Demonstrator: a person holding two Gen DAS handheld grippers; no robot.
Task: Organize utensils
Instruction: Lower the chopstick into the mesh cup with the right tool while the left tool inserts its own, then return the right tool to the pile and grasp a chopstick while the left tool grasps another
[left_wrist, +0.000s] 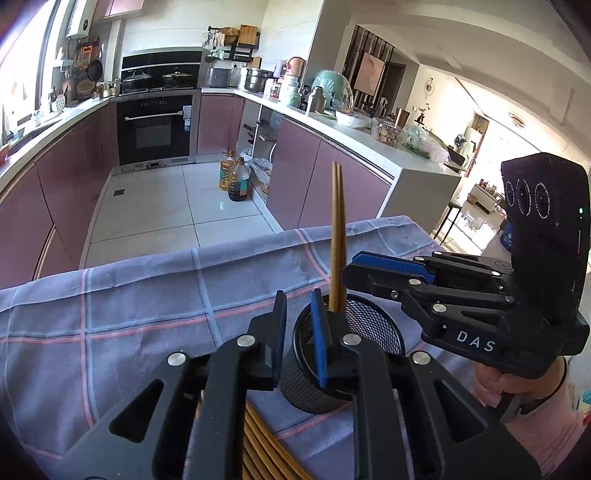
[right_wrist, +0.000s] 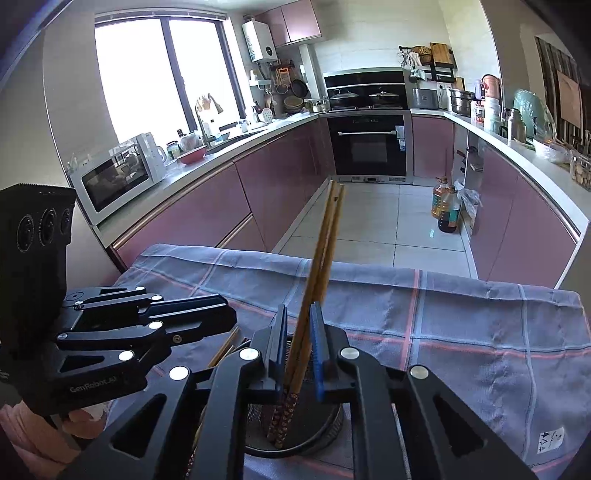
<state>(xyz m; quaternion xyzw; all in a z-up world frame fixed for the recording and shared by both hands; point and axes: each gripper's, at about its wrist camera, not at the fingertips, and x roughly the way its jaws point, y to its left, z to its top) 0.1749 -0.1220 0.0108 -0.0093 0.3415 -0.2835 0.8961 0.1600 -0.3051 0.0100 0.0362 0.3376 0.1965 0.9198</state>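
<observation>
The right hand-held gripper (right_wrist: 299, 347) hangs right over the black mesh cup (left_wrist: 373, 321), and a pair of brown chopsticks (right_wrist: 317, 266) stands between its blue pads (right_wrist: 318, 354), patterned ends already down inside the cup. The jaws look narrow, but there is a sliver of daylight on the right pad's side, so whether they pinch the pair or have just let go I cannot tell. From the left wrist view the pair stands near upright in the cup, tips pointing up at the kitchen.

The left hand-held gripper (left_wrist: 297, 332) sits just beside the cup's near rim, jaws narrow with nothing between them, one blue pad in front of the rim. Below it, more chopsticks (left_wrist: 258, 439) lie in a bundle on the checked cloth (left_wrist: 129, 317) covering the bench.

Judging the step: this is the drop-in. To do it well, I'd say, keep the pair vertical, let the ends reach the cup's floor, then open gently and lift straight up so the pads don't drag the sticks back out. The cup is light mesh, so a sideways nudge could tip it; the left one is well placed to steady it. Plenty of sticks left, so the job looks early on.
</observation>
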